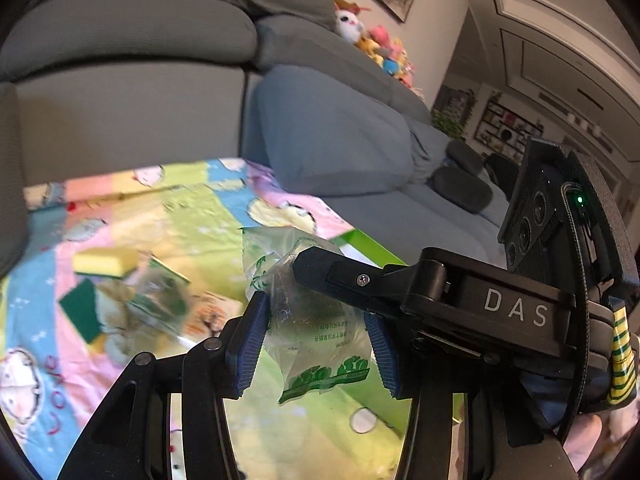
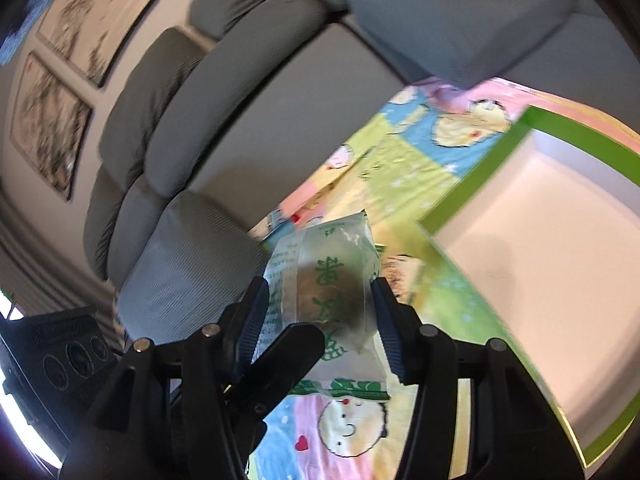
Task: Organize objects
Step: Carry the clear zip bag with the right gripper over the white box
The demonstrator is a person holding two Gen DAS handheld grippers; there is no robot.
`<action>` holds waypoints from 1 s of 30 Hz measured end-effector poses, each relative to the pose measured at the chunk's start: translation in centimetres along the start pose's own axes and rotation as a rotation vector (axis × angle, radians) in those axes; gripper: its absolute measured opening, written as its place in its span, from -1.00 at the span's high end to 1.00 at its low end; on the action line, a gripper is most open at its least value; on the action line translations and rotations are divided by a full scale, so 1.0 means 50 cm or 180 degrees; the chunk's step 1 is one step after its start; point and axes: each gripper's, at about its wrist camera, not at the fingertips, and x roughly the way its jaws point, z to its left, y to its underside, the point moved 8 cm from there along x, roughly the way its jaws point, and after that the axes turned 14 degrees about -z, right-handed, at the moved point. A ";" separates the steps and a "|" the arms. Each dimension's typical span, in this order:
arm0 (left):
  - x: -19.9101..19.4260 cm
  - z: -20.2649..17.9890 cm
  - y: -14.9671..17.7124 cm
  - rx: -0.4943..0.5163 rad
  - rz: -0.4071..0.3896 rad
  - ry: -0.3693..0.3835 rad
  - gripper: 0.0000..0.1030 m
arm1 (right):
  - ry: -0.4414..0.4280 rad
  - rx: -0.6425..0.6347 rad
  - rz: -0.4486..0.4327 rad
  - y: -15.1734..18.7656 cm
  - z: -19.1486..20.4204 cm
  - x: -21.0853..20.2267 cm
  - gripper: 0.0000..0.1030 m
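Note:
A clear plastic snack packet with green print (image 1: 316,320) (image 2: 332,292) hangs in the air above the colourful cartoon cloth. Both grippers hold it. My left gripper (image 1: 318,344) has its blue pads on either side of the packet. My right gripper (image 2: 320,320) also grips the packet from the opposite side; one of its fingers (image 1: 340,276) crosses in front of the packet in the left wrist view. A green-rimmed box with a white inside (image 2: 472,184) lies just right of the packet, and its corner (image 1: 360,240) shows behind the packet.
On the cloth (image 1: 200,216) to the left lie a yellow sponge (image 1: 106,260), a green scouring pad (image 1: 80,308) and another clear packet (image 1: 160,300). A grey sofa (image 1: 320,120) runs behind the cloth, with plush toys (image 1: 380,44) on its far end.

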 end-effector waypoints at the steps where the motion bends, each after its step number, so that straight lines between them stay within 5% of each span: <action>1: 0.010 -0.005 0.006 -0.0014 0.0031 0.0043 0.03 | 0.0061 0.0041 -0.0017 -0.001 -0.014 -0.003 0.00; 30: 0.146 -0.100 0.076 -0.0249 0.0530 0.0612 0.03 | 0.0913 0.0291 -0.0231 -0.056 -0.190 -0.046 -0.01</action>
